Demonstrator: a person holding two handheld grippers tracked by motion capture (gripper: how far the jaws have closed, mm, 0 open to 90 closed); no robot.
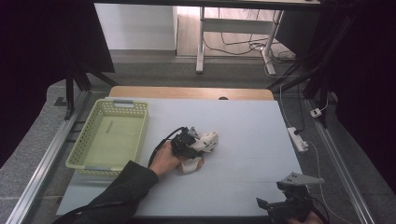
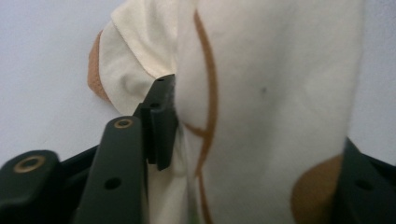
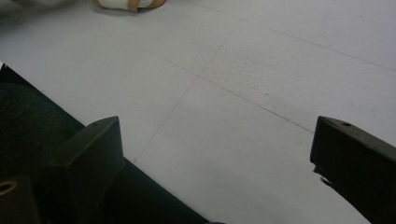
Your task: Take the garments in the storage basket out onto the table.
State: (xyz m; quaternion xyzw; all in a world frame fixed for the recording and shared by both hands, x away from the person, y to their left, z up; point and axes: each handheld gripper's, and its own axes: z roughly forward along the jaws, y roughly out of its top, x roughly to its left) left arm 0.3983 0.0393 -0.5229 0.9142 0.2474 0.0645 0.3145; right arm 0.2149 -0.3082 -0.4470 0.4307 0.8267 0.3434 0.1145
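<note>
A cream cloth item with brown trim (image 1: 192,165) lies bunched near the middle of the white table (image 1: 243,135). My left gripper (image 1: 198,142) comes down on it from the person's left hand. In the left gripper view the cloth (image 2: 271,93) spans the whole gap of my left gripper (image 2: 257,114); the left pad touches a fold, and I see no firm squeeze. My right gripper (image 1: 287,201) rests at the table's front right edge. Its jaws stand wide apart over bare tabletop (image 3: 219,135), holding nothing. The cloth (image 3: 123,3) shows far off at the top of that view.
A pale green basket (image 1: 77,154) stands at the table's left side with nothing in it. A white power strip (image 1: 297,138) and cables lie on the floor to the right. Dark stands flank the table at both back corners.
</note>
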